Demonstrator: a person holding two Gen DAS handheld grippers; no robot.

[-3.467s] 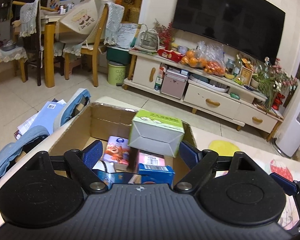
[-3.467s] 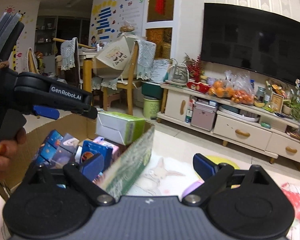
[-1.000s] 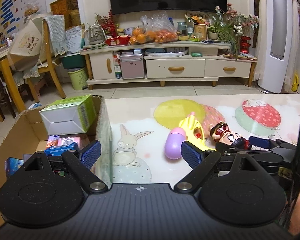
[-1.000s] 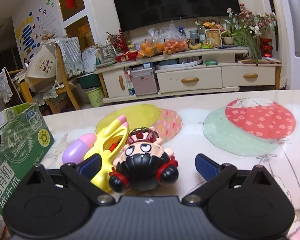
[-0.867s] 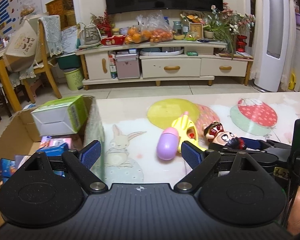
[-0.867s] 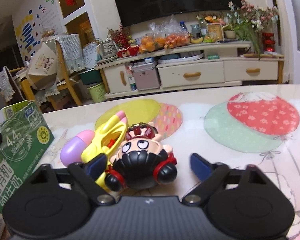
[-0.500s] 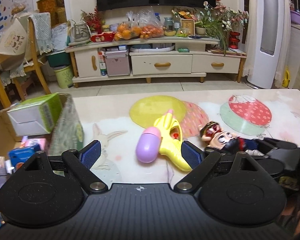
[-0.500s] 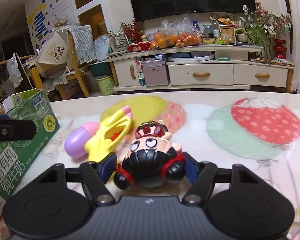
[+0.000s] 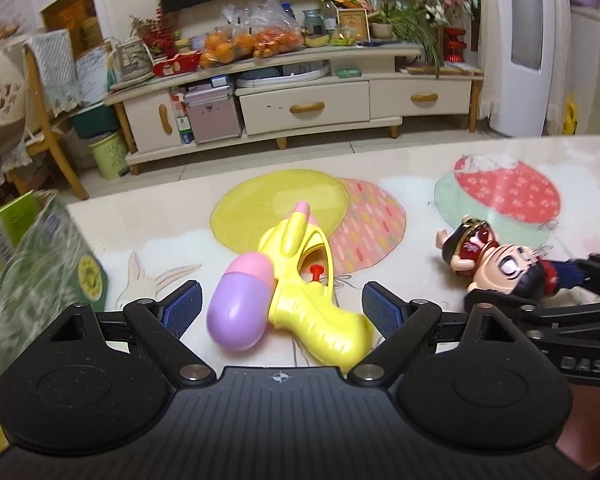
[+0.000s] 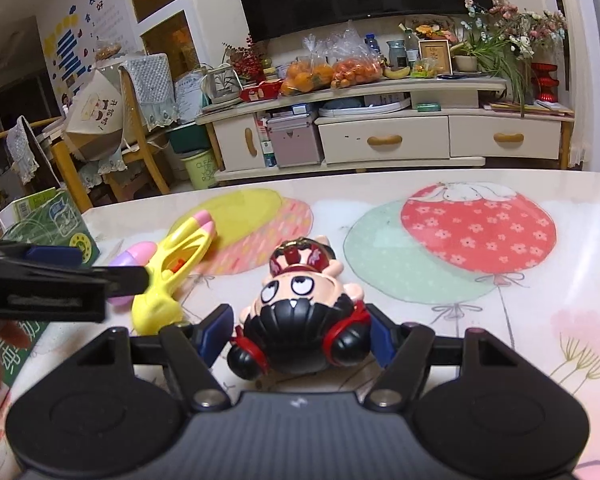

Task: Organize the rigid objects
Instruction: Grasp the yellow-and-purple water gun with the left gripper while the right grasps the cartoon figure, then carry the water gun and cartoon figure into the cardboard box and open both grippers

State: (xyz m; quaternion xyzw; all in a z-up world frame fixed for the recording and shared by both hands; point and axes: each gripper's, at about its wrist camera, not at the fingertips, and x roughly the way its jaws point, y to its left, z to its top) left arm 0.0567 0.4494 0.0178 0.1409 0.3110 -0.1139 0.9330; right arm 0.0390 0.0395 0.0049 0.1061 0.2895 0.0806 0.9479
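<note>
A yellow toy water gun [image 9: 312,292] with a purple and pink tank [image 9: 242,304] lies on the table between the spread fingers of my open left gripper [image 9: 282,312]. It also shows in the right wrist view [image 10: 172,268]. A cartoon doll [image 10: 300,312] with black hair and red headphones lies on the table. My right gripper [image 10: 300,338] is shut on the doll, its blue pads pressing both sides. The doll also shows at the right of the left wrist view [image 9: 496,264].
The table [image 10: 520,320] has a cover printed with balloons and rabbits. A green-printed cardboard box [image 9: 40,272] stands at the table's left end. Beyond the table are a TV cabinet [image 10: 380,136] and chairs [image 10: 132,120].
My right gripper closed from open onto the doll. My left gripper swung right, away from the box, and now has the water gun between its fingers.
</note>
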